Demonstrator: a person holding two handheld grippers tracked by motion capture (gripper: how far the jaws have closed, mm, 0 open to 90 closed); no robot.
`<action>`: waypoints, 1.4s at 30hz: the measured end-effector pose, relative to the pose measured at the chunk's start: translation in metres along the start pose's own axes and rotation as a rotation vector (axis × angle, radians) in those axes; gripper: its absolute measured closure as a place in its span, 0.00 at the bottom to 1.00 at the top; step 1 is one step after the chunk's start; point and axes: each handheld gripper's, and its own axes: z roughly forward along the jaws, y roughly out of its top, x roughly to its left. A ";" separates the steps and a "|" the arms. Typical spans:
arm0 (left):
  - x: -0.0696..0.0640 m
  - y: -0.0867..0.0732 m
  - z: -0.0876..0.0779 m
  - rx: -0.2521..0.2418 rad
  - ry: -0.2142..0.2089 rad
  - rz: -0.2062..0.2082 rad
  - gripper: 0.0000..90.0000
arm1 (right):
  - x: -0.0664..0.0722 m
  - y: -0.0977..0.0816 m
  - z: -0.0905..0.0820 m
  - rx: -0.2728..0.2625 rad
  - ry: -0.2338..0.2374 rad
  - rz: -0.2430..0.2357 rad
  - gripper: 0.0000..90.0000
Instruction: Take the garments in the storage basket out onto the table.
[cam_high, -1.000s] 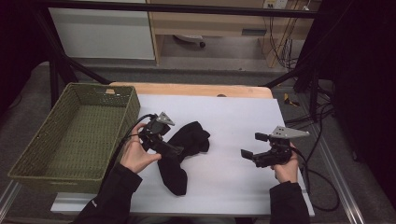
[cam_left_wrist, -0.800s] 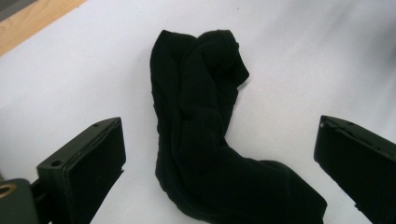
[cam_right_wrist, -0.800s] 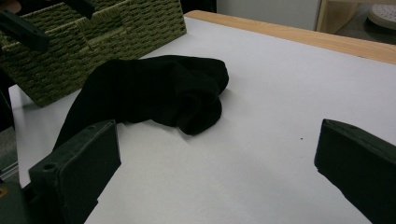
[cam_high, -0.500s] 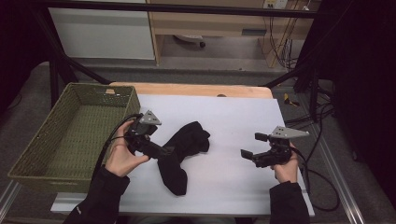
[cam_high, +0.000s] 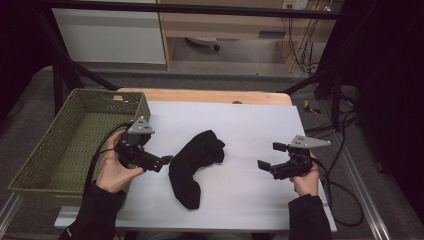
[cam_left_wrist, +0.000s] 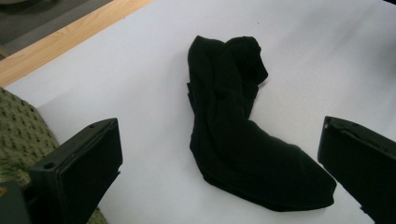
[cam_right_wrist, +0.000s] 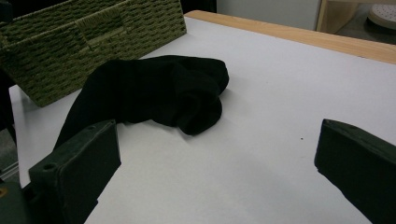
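Left claw (cam_high: 165, 161) sits wide open, nothing between the jaws; they have just been opening to full spread. It hovers just left of the black knitted sock (cam_high: 196, 162), near it but apart. My read: it let go of the sock and is backing toward the basket side.

Right claw (cam_high: 265, 165) is also wide open and empty, parked well apart from the sock on the right of the counter, jaws aimed at it. Looks like it's waiting its turn.

Sock lies loose on the white paper-covered counter (cam_high: 250, 125), about mid-width, bent in an L: the bunched end points away from the person, the flat end toward the near edge. Left claw view shows it in front of the jaws, clear of both pads.

Olive-green woven rectangular basket (cam_high: 55, 150) stands at the counter's left edge, apart from the sock. Probably the drop target.

Hard to tell:
- whether this is one sock or a pair folded together; the black fabric swallows the detail
- the basket's near-left corner is cut off in the high view
- part of the basket floor is hidden behind the left hand (cam_high: 114, 167)
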 end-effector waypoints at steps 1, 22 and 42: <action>0.001 -0.001 -0.001 0.000 0.001 -0.001 0.00 | 0.000 0.000 0.000 0.000 -0.001 -0.001 0.01; 0.029 -0.044 -0.023 -0.025 0.064 -0.067 0.00 | 0.000 0.000 0.001 0.009 -0.001 -0.004 0.01; 0.058 -0.079 -0.032 -0.065 0.083 -0.125 0.00 | 0.000 -0.002 0.002 0.017 -0.002 -0.003 0.01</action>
